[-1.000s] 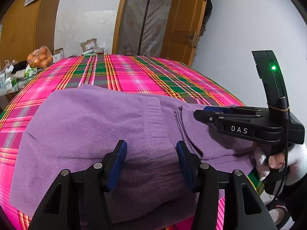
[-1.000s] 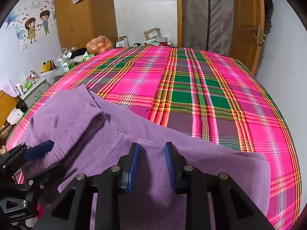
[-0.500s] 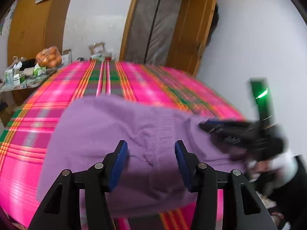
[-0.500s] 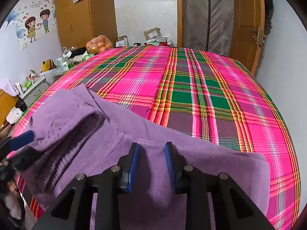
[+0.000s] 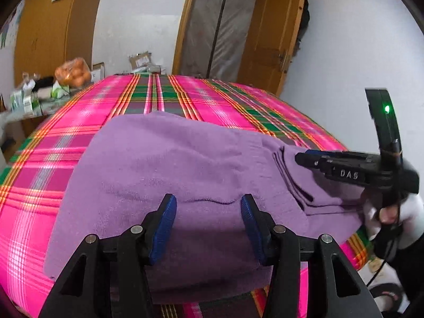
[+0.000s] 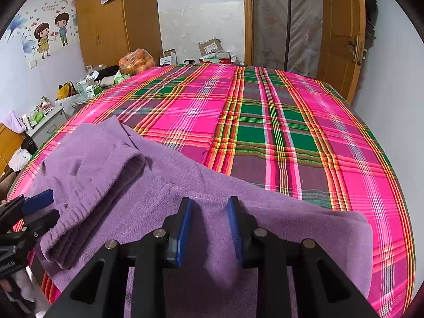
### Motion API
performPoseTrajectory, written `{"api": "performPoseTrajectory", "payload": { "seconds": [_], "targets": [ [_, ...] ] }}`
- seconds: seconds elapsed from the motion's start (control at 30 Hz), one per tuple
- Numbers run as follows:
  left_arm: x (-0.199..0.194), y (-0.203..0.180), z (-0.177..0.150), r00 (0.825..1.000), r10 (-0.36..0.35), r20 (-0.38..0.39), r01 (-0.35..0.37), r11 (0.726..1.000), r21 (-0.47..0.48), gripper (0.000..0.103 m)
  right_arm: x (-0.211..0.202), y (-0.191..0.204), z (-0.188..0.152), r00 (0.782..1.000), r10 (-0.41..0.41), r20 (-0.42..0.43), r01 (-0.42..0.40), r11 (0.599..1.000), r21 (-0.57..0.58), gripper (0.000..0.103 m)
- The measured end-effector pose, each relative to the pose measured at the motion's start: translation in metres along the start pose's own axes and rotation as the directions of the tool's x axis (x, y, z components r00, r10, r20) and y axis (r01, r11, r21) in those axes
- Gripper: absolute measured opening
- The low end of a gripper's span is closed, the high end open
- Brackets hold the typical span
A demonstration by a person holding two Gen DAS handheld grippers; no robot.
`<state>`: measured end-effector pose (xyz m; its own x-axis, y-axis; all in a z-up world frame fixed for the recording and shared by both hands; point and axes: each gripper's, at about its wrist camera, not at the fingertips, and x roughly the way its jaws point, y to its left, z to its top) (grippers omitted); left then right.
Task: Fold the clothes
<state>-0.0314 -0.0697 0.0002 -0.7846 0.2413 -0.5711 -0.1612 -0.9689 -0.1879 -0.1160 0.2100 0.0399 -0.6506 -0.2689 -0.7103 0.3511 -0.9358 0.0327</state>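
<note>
The purple garment was laid lengthwise along the bed's near edge, directly beneath both spread, empty tongs, left and right.

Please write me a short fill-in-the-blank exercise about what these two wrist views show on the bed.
1. The garment lying near the edge of the bed is ____ in colour.
2. The bedsheet under it has a pink and green ____ pattern.
3. The pads of the left gripper are coloured ____.
4. The bag of oranges sits beyond the bed's far ____ corner in the right wrist view.

Missing words: purple; plaid; blue; left
</note>
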Motion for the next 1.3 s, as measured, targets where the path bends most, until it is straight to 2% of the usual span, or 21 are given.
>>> {"api": "performPoseTrajectory", "payload": {
  "seconds": [0.13,0.2,0.33,0.47,0.73,0.87,0.93,1.1,1.2,1.3],
  "targets": [
    [-0.008,0.008,0.006,1.0,-0.001,0.016,0.001,0.999,-0.034,0.052,0.0,0.0,0.0,1.0,0.003,0.0,-0.003,1.0,0.002,0.029],
    [-0.013,0.013,0.01,0.999,0.025,0.035,-0.024,0.999,-0.043,0.052,0.0,0.0,0.0,1.0,0.002,0.001,-0.002,1.0,0.002,0.029],
    [-0.002,0.026,0.007,0.998,0.068,-0.01,-0.069,0.995,-0.079,0.052,0.0,-0.002,0.0,1.0,0.003,0.001,-0.003,1.0,0.002,0.029],
    [0.0,0.016,0.004,0.995,0.103,-0.001,-0.103,0.994,-0.043,0.052,0.0,-0.001,0.0,1.0,0.006,0.001,-0.006,1.0,0.006,0.029],
    [-0.001,0.016,-0.002,0.993,0.117,0.026,-0.117,0.993,-0.013,0.055,0.0,0.001,-0.001,1.0,-0.004,-0.001,0.004,1.0,-0.005,0.029],
    [-0.001,0.017,-0.002,0.994,0.105,0.032,-0.104,0.994,-0.014,0.055,-0.002,-0.001,-0.001,0.999,0.035,0.001,-0.035,0.999,0.005,0.038],
    [-0.002,0.018,-0.002,0.995,0.096,0.034,-0.095,0.995,-0.017,0.055,-0.008,-0.003,-0.003,0.999,0.045,0.0,-0.045,0.999,0.015,0.038],
    [0.0,0.016,-0.003,0.994,0.102,0.039,-0.101,0.995,-0.014,0.055,-0.037,0.01,-0.022,0.998,0.062,0.027,-0.062,0.998,-0.018,0.038],
    [0.0,0.016,-0.003,0.994,0.105,0.039,-0.105,0.994,-0.014,0.055,-0.04,0.022,-0.04,0.997,0.077,0.02,-0.076,0.996,-0.053,0.038],
    [0.0,0.017,-0.003,0.993,0.108,0.038,-0.107,0.994,-0.013,0.055,-0.044,0.028,-0.051,0.997,0.061,0.05,-0.056,0.994,-0.093,0.038]
  ]
}}
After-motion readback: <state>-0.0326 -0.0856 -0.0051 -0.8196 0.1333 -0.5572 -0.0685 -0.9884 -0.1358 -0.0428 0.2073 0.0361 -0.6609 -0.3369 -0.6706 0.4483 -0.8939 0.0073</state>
